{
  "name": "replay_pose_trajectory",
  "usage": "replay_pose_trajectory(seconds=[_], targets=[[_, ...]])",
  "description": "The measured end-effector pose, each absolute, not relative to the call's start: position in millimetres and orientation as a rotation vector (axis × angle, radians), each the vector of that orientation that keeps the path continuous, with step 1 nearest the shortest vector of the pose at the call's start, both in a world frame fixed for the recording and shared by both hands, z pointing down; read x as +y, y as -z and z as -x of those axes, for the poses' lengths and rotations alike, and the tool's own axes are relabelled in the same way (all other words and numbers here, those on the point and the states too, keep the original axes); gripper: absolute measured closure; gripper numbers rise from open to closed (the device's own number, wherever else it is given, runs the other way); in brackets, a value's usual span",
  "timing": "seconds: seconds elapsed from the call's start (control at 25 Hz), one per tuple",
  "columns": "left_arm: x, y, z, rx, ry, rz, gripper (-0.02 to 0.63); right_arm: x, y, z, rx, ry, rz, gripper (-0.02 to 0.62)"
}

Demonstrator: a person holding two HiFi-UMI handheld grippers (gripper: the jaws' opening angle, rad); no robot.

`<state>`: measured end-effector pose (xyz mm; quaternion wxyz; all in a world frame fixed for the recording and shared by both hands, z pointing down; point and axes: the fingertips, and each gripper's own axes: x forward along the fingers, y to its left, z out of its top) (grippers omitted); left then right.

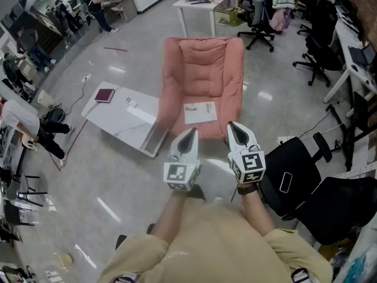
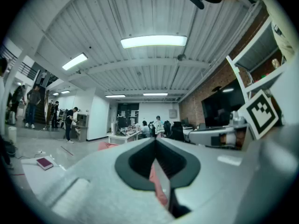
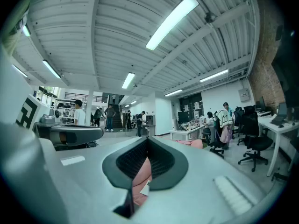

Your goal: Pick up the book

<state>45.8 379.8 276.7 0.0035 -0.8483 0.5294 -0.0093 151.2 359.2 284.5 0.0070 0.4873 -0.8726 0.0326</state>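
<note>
A white book (image 1: 201,112) lies flat on the seat of a pink floor chair (image 1: 203,69) ahead of me. A second, maroon book (image 1: 105,95) rests on the far corner of a low white table (image 1: 121,119) to the left. My left gripper (image 1: 191,131) and right gripper (image 1: 232,126) are held side by side, level, just short of the chair's front edge. Both are shut with nothing between the jaws. In the left gripper view the left gripper (image 2: 156,139) shows only pink cushion through its gap; the right gripper (image 3: 147,139) shows pink cushion and a white corner.
Black office chairs (image 1: 297,173) stand close at my right. White desks (image 1: 206,2) and more chairs (image 1: 259,25) fill the back and right side. People stand at the far left. A laptop-like slab (image 1: 154,138) leans at the table's near end.
</note>
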Motion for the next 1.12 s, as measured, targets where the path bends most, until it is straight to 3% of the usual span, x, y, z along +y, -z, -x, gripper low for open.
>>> replay_pose_trajectory(seconds=[0.52,1.12], targets=[[305,-319,-36,1.559,0.048,2.829,0.604,299,-312,-127,-2.824,-0.179,-1.41,0.591],[102,-353,69,1.511,0.03,2.993,0.604,105,-337,-28,-2.738,-0.257,-1.333,0.591]])
